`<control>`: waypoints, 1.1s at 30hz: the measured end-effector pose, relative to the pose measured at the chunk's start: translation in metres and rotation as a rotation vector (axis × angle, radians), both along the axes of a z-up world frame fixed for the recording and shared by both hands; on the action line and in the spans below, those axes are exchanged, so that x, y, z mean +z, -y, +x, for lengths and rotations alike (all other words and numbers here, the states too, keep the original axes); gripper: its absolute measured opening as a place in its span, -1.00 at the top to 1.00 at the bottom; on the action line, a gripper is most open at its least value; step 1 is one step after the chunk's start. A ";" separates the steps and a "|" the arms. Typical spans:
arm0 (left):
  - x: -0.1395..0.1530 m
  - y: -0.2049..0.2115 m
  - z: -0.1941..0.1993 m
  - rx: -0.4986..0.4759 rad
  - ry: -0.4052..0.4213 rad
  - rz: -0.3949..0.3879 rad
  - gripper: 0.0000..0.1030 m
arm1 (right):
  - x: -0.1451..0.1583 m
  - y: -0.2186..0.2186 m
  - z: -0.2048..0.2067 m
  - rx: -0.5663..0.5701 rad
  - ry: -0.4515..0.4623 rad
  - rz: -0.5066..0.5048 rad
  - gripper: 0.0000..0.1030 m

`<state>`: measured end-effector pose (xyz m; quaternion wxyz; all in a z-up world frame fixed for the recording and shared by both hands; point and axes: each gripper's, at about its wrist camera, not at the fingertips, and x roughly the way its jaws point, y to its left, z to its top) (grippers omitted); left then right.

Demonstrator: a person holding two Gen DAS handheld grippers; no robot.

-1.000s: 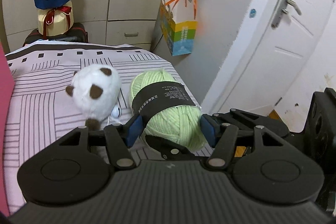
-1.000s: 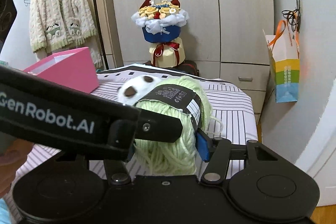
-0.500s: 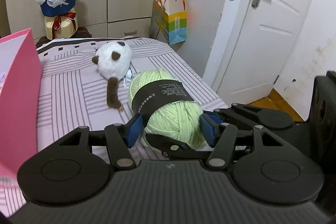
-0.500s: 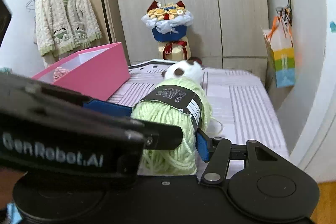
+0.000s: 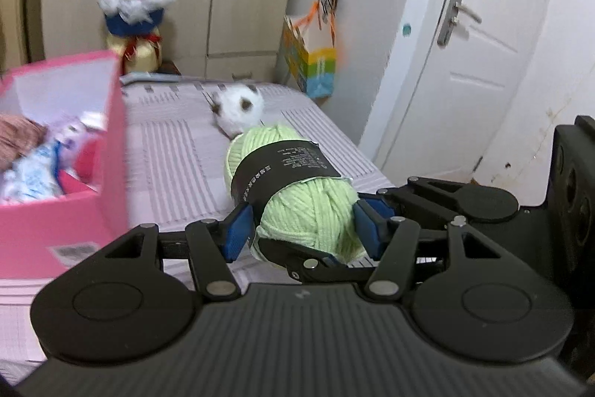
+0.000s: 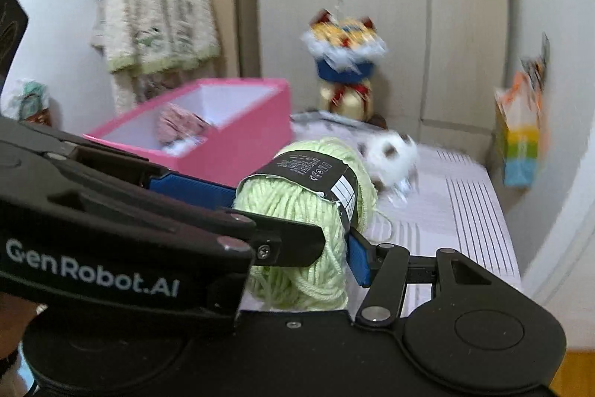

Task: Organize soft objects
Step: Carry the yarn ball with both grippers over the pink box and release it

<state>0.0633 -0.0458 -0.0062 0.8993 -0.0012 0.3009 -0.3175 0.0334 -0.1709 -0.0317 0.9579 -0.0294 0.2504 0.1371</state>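
You grip one green yarn ball (image 5: 297, 188) with both tools at once: the left tool (image 5: 301, 229) pinches its near end, and the right tool (image 6: 297, 240) clamps it too, all above the bed (image 5: 178, 159). If your hands drift apart, the soft skein may slip or its black label (image 5: 282, 170) tear before reaching the pink box (image 5: 74, 211) at left.
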 end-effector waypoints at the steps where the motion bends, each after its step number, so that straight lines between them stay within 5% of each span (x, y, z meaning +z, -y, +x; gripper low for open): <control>1: 0.006 -0.007 -0.003 0.005 0.019 -0.001 -0.13 | 0.007 -0.006 -0.001 0.020 0.023 -0.009 -0.20; 7: 0.041 -0.045 -0.001 0.096 0.126 0.006 -0.13 | 0.036 -0.035 0.016 0.112 0.113 0.029 -0.25; 15: 0.055 -0.090 0.040 0.221 0.139 0.004 -0.15 | 0.050 -0.082 0.072 0.232 0.132 0.051 -0.27; 23: 0.037 -0.139 0.112 0.315 0.041 -0.071 -0.16 | 0.040 -0.121 0.143 0.281 0.025 0.082 -0.27; 33: -0.004 -0.161 0.148 0.333 -0.068 -0.097 -0.20 | 0.012 -0.149 0.177 0.335 -0.047 -0.066 -0.38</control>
